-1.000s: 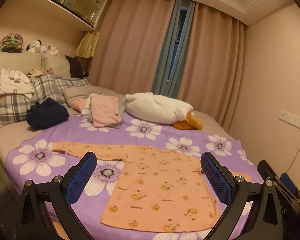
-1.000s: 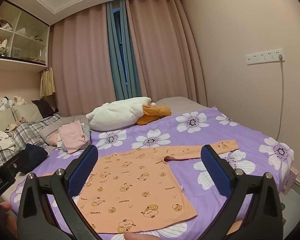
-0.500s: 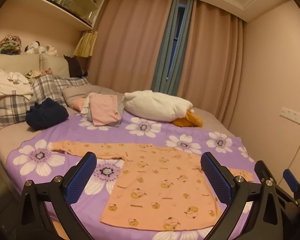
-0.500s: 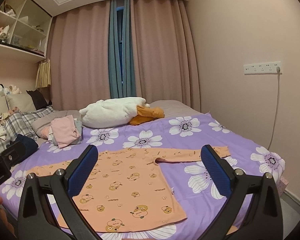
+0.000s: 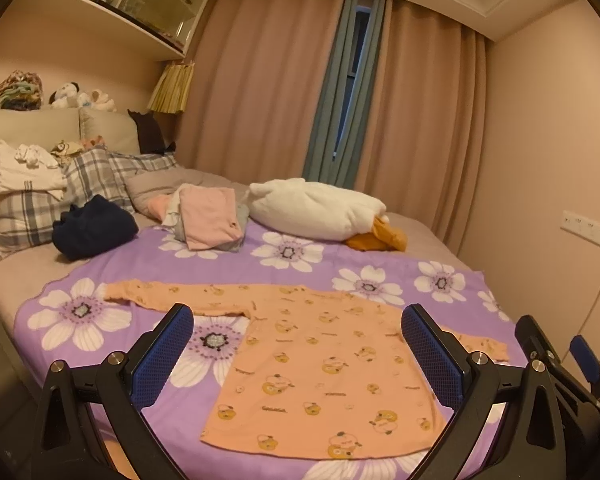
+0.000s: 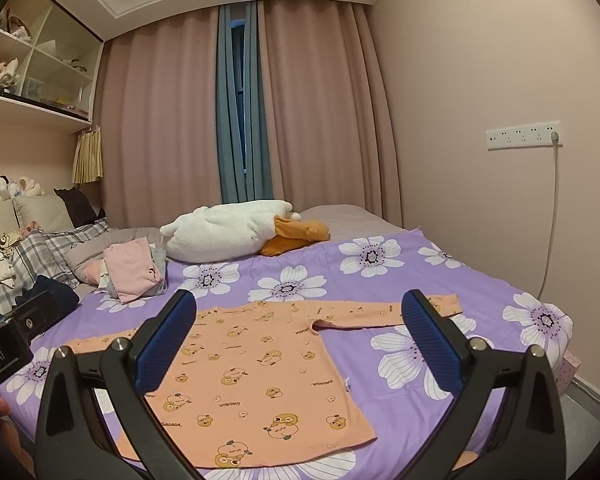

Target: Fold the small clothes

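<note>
Since a second ago both views have drifted slightly; nothing on the bed has shifted. Orange shirt (image 5: pixel 320 368) lies flat and unfolded on the purple flowered sheet (image 5: pixel 300 256), both sleeves spread sideways, hem toward me. My left gripper (image 5: pixel 298 356) hangs above it, blue pads wide apart, holding nothing. My right gripper (image 6: pixel 298 354) likewise, jaws spread, empty. Farther back: pile of pink folded clothes (image 5: pixel 210 222), a dark navy bundle (image 5: pixel 94 228), white plush pillow (image 5: pixel 316 210) near the curtains (image 5: pixel 260 80).

Orange long-sleeved top (image 5: pixel 320 364) flat on bedspread (image 5: pixel 300 258)
</note>
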`<state>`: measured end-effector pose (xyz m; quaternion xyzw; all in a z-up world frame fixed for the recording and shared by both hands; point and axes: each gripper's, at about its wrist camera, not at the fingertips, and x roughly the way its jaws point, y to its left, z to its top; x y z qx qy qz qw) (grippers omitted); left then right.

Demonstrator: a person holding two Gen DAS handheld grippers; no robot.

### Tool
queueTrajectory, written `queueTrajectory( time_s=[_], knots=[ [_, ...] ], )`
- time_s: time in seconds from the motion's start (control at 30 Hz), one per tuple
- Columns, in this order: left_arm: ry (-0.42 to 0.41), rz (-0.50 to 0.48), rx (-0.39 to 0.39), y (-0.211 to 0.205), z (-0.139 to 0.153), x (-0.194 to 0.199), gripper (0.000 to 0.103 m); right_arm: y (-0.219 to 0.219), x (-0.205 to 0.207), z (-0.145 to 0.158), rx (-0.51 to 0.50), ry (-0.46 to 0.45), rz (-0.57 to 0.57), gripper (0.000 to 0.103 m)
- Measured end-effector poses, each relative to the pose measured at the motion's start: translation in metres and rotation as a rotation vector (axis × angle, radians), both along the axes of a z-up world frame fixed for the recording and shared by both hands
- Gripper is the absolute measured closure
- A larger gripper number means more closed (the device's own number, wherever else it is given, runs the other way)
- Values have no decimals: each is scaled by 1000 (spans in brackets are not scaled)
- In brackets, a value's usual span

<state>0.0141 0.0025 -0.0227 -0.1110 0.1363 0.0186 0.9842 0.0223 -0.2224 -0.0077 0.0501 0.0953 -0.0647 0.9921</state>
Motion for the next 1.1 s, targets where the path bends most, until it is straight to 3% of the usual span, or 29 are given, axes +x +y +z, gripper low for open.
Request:
queueTrajectory(
  time_s=[0.53,0.77,0.97,1.1],
  knots=[
    [12,27,23,0,2,1,0,2,1,0,-21,2,-12,0],
    [68,44,38,0,2,10,0,-3,6,1,7,38,1,0],
    [26,32,34,1,23,20,0,-6,23,14,41,45,27,0],
    [44,-7,49,-3,37,39,0,-7,37,32,50,37,16,0]
  ],
)
